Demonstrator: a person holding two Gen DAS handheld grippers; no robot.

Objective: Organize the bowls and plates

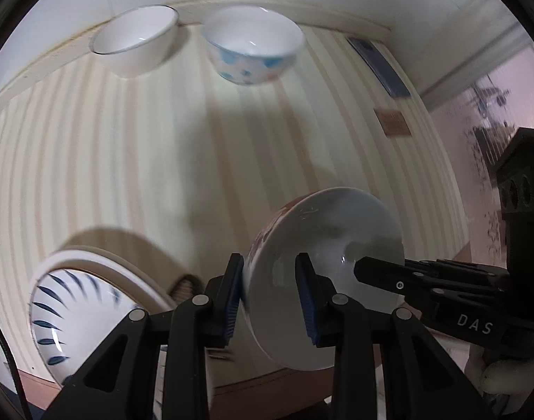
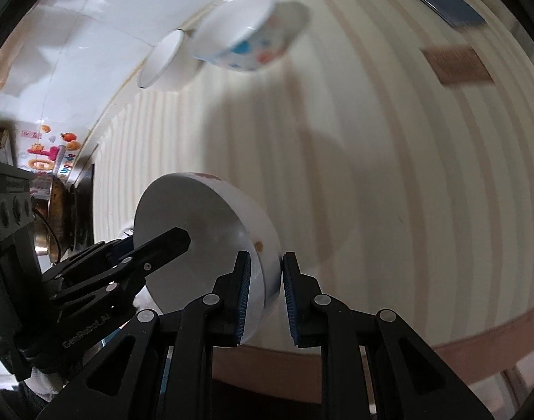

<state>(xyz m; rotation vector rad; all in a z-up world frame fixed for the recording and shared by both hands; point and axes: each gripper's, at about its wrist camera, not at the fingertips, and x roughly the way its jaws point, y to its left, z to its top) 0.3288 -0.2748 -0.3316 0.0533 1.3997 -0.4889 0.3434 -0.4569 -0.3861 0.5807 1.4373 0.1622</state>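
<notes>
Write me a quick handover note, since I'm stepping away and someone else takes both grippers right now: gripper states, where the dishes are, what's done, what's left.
Left gripper: shut on the rim of the floral bowl.
Right gripper: shut on the opposite rim of the same bowl, which is lifted and tilted above the striped tablecloth.
Far edge: plain white bowl and blue-spotted bowl, side by side, upright.
Near left: blue-leaf plate on the cloth.
Done: nothing visibly stacked yet.
Left: set the held bowl down, probably with the other bowls, then sort the plate.
</notes>
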